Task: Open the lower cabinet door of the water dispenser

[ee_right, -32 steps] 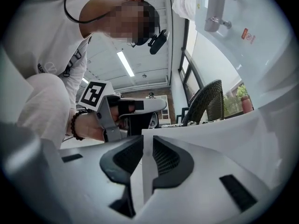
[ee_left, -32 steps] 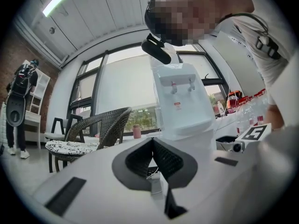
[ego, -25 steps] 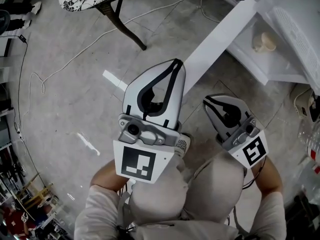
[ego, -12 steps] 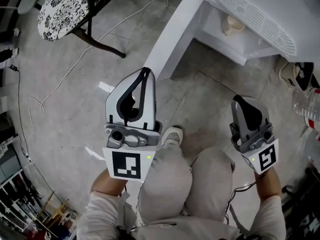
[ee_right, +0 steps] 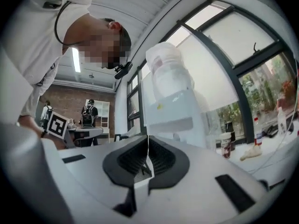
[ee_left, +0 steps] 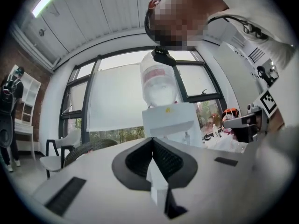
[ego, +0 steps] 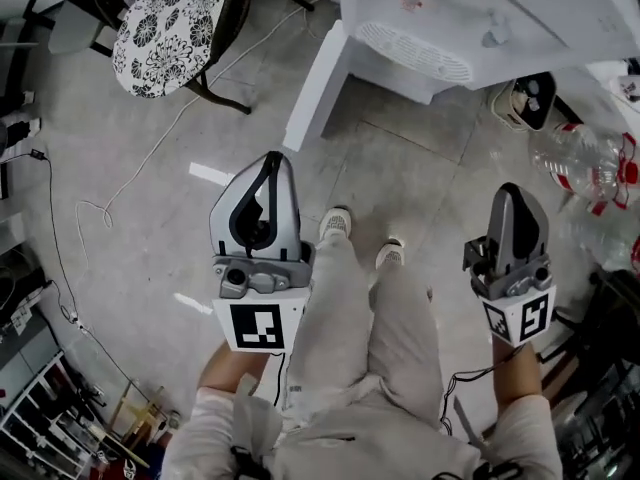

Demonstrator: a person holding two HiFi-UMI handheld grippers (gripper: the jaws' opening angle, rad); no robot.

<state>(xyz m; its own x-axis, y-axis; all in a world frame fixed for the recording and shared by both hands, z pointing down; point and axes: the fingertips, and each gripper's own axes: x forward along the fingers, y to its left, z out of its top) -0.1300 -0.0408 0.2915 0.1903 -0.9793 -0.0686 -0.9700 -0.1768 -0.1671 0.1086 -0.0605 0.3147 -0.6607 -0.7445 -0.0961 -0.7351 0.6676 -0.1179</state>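
Fingers on the grey left gripper (ego: 270,161) and grey right gripper (ego: 515,194) are pressed together, gripping nothing. Upper middle of the head view, the white lower cabinet door (ego: 315,88) stands swung out from the white water dispenser (ego: 490,8); opening appears done, nothing evidently left.

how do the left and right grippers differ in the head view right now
The left gripper shows its broad face, with the dark-lined hollow behind its fingers in view; the right gripper looks narrower, more edge-on. The left gripper is over grey floor; the right gripper is close to the clear bottle. Shared: both are shut with nothing between the fingers, and both point toward the water dispenser.
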